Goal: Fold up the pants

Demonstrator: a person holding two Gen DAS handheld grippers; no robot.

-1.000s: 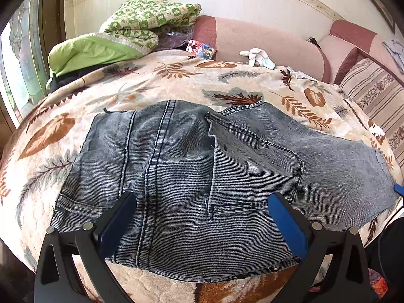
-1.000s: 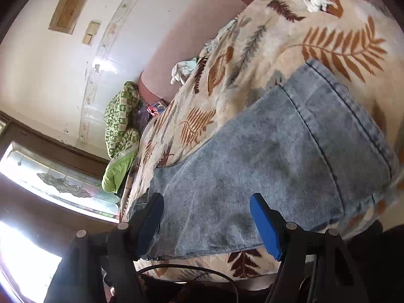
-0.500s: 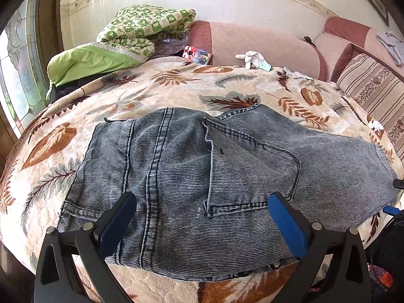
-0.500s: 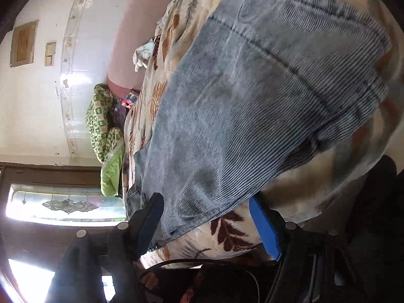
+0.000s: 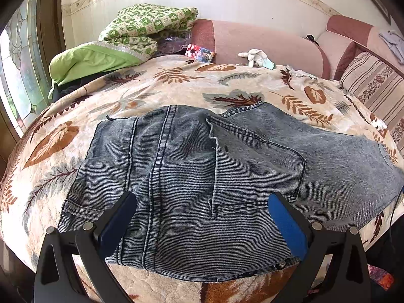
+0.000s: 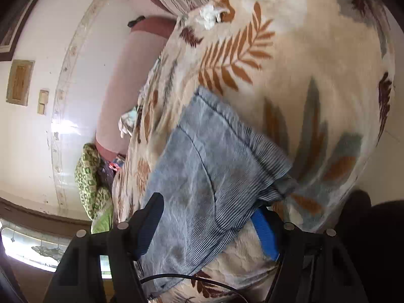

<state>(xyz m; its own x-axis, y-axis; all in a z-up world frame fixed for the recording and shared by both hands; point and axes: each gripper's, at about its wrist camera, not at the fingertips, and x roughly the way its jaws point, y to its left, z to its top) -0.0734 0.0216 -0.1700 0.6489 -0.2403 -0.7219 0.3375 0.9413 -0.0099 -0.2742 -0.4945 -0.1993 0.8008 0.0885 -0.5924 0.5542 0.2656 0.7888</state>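
While the left gripper [image 5: 202, 223] hovers wide open over the jeans [image 5: 227, 176], the right gripper [image 6: 207, 224], also gaping, straddles their hem at 6 o'clock.

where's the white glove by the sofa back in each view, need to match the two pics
Left wrist: white glove, upper centre-right, against the pink sofa back.
Right wrist: same glove, left of centre, rotated view.
Shared landmark: green checked quilt.

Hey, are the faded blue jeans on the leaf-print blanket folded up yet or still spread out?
Still spread out: the faded blue jeans lie flat across the leaf-print blanket, back pocket up.
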